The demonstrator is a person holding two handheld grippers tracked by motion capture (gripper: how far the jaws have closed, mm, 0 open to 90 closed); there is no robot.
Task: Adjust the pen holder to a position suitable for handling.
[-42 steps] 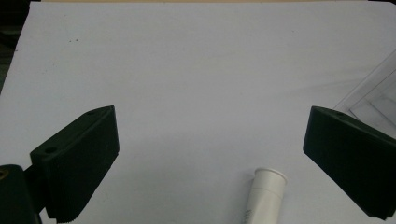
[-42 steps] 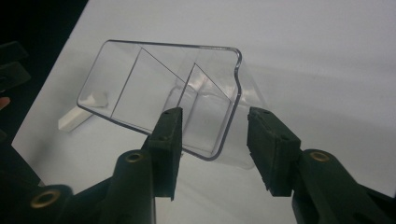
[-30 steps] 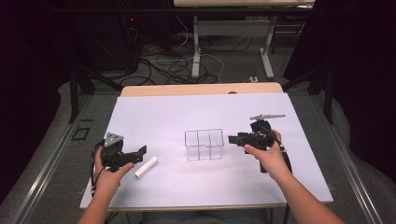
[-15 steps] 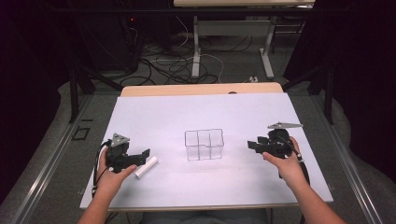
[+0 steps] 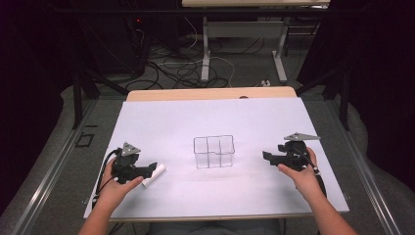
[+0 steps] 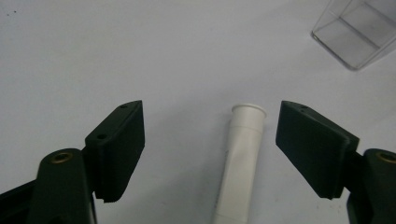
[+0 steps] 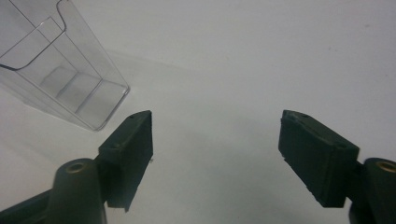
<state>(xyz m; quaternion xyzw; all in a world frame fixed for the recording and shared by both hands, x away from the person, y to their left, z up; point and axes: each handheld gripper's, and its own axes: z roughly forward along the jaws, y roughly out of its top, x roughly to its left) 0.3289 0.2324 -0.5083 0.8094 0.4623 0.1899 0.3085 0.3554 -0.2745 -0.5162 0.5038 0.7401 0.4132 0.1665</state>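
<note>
white tube [image 5: 153,175] is what we are after. in the high view it lies flat on the table [image 5: 161,122], left of the clear three-compartment organizer [image 5: 214,152], its long axis slanting from near-left to far-right. our left gripper [image 5: 150,168] sits right over its nearer part, while our right gripper [image 5: 267,155] hangs well apart on the far side of the organizer, so the left hand is plainly the nearer one.

in the left gripper view, the tube [image 6: 240,163] runs up from the bottom edge between the two black jaws, flared open end [image 6: 249,110] pointing away from us. its axis lies almost along the gripper's own line, leaning slightly right, and it sits closer to the right jaw than the left. the jaws have just been closing with the tube between them, yet clear gaps show on both sides, so we read this gripper as open and not yet pressing. we judge the coming squeeze will meet the tube across its width. a corner of the organizer [image 6: 357,35] shows at upper right.

in the right gripper view, the jaws have just been opening and stand wide with bare table [image 7: 261,56] between them, holding nothing. the organizer [image 7: 60,70] stands to the upper left.
</note>
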